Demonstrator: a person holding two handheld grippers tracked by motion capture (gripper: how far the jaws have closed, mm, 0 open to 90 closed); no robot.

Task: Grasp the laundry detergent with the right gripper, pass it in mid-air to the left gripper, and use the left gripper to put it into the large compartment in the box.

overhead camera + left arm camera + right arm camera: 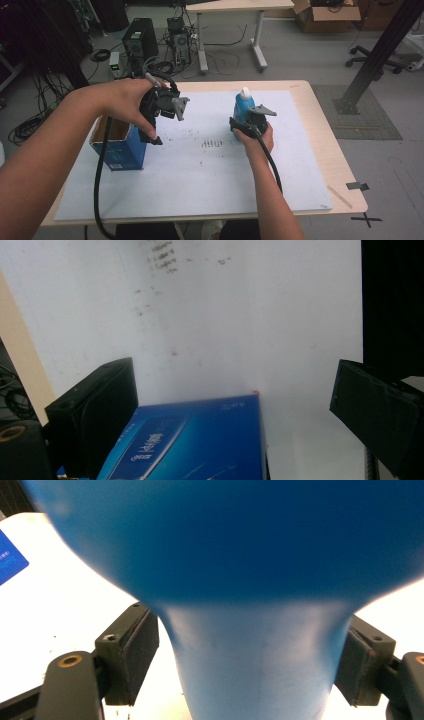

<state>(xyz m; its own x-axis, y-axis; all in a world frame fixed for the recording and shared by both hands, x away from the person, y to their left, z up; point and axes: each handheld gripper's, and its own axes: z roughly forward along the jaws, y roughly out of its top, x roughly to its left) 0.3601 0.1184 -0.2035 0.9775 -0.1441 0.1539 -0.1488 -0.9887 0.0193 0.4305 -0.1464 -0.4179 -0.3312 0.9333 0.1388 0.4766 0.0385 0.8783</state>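
Right gripper (252, 665) jaws around blue bottle (250, 580), small gap at left pad. Left gripper (235, 405) spread above blue box (200, 440).

Blue box (120, 150), apparently open, on white mat (210, 175).

blue bottle (243, 111), blue box (120, 150), perhaps white-capped

Box (117, 145) at the mat's (200, 170) left, bottle (244, 106) standing toward its right, well apart.
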